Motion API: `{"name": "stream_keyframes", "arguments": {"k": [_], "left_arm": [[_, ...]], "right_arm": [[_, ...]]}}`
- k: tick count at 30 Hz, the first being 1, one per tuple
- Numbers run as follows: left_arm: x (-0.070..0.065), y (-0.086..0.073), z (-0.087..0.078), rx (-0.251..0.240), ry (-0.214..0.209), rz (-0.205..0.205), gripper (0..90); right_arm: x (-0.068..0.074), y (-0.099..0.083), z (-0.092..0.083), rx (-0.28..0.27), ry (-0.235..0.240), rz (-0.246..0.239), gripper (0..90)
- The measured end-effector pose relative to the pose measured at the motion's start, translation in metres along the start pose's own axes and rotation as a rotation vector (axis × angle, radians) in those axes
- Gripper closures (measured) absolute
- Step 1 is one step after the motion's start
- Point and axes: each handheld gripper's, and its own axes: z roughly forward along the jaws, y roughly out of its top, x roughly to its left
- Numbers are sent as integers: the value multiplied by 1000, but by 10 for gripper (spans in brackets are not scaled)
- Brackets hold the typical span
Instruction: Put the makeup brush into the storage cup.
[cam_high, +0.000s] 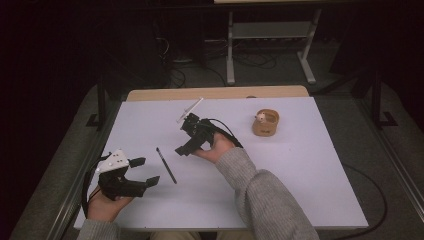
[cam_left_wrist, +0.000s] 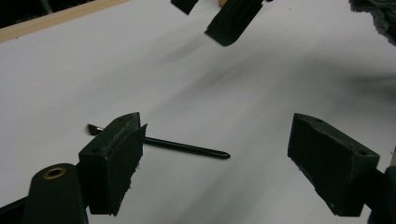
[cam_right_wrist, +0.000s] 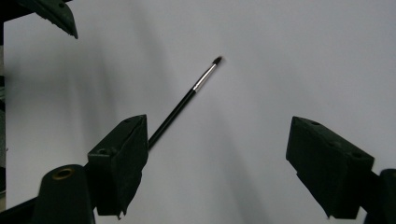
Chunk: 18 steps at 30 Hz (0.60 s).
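One brush (cam_high: 166, 165) lies flat on the white table (cam_high: 300, 165), with one small wooden holder (cam_high: 265, 123) standing well apart toward the far right and two grippers over the sheet. The left gripper (cam_high: 145, 171) sits near the table's near left corner, jaws spread wide and holding nothing, the brush just beside its tips. The right gripper (cam_high: 186, 142) hangs above the middle of the table, tilted down toward the brush, its jaws also parted and empty.

Broad bare surface lies to the right of the brush and toward the near edge; the left edge runs close by the left hand (cam_high: 102, 206).

In the left gripper view the brush (cam_left_wrist: 187, 147) passes behind the left-hand jaw, so its bristle end is partly covered. In the right gripper view the brush (cam_right_wrist: 187, 100) runs slantwise, its handle end hidden behind the left-hand jaw. What stands inside the holder is too small to make out, and a thin pale strip (cam_high: 191, 108) near the far edge is unclear
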Motion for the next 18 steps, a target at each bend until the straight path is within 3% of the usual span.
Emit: {"name": "stream_keyframes", "arguments": {"k": [18], "left_arm": [[2,-3,-1,8,3,-3,175]], "right_arm": [[11,23,52,82,18,8,253]]}}
